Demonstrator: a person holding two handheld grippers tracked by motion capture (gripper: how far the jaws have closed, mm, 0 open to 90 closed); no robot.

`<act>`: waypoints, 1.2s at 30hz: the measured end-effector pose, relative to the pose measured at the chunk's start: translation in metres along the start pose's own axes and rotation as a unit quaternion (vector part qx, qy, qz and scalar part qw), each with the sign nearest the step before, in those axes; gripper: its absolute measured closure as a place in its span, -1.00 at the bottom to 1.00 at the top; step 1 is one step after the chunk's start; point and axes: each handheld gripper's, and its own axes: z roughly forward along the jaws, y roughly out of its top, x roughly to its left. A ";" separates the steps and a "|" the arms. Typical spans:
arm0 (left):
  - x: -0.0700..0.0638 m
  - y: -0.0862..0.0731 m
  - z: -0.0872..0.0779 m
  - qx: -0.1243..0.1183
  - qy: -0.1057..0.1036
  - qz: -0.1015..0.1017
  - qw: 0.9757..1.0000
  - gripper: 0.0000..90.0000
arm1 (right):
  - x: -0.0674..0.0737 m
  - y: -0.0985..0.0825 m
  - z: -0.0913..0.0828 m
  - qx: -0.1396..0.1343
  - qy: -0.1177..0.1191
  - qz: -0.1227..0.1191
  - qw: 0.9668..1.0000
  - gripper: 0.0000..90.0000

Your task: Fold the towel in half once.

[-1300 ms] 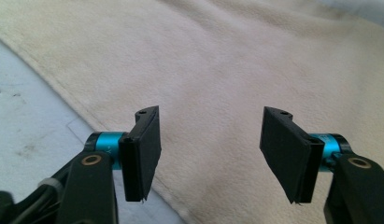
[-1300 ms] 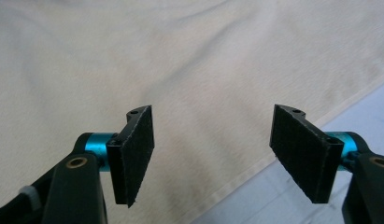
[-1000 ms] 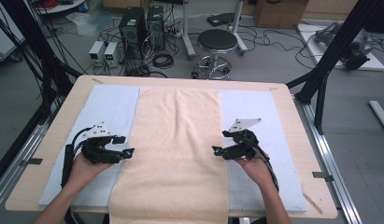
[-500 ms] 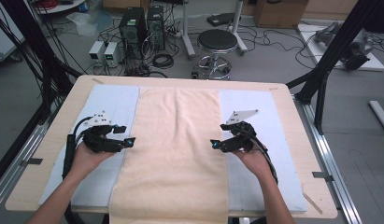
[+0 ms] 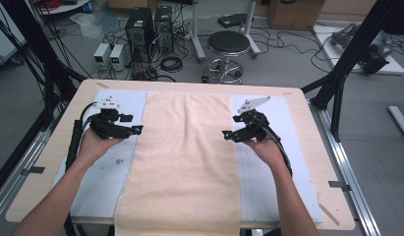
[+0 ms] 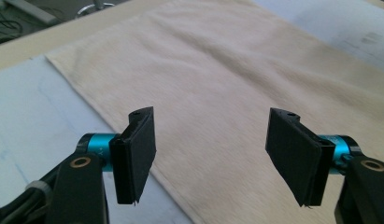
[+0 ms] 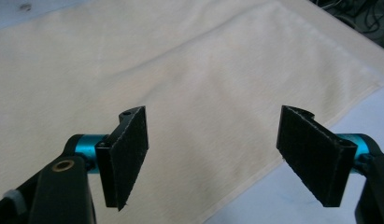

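Wooden table point(image 5: 307, 147), flat cream towel point(image 5: 187, 157), left gripper point(image 5: 136, 129) and right gripper point(image 5: 227, 133) both agape

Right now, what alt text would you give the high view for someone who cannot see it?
A person's two hands each hold a black gripper, the left gripper and right gripper, jaws open and empty, facing each other over the long edges of a cream towel. The towel lies flat lengthwise on a pale blue mat on a wooden table. Beyond stand a stool and computer towers.

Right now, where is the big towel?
In the high view, the towel lies flat down the table's middle, between the left gripper and right gripper.
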 end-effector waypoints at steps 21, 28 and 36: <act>0.041 -0.012 0.080 0.060 0.021 -0.033 0.997 -0.16 | -0.056 -0.007 0.068 0.059 -0.043 0.045 0.996 -0.41; 0.047 -0.017 0.092 0.051 0.037 -0.051 0.997 -0.13 | -0.067 -0.012 0.070 0.048 -0.076 0.058 0.994 -0.26; 0.047 -0.021 0.100 0.064 0.062 -0.063 0.994 0.05 | -0.066 -0.016 0.080 0.066 -0.065 0.067 0.993 -0.26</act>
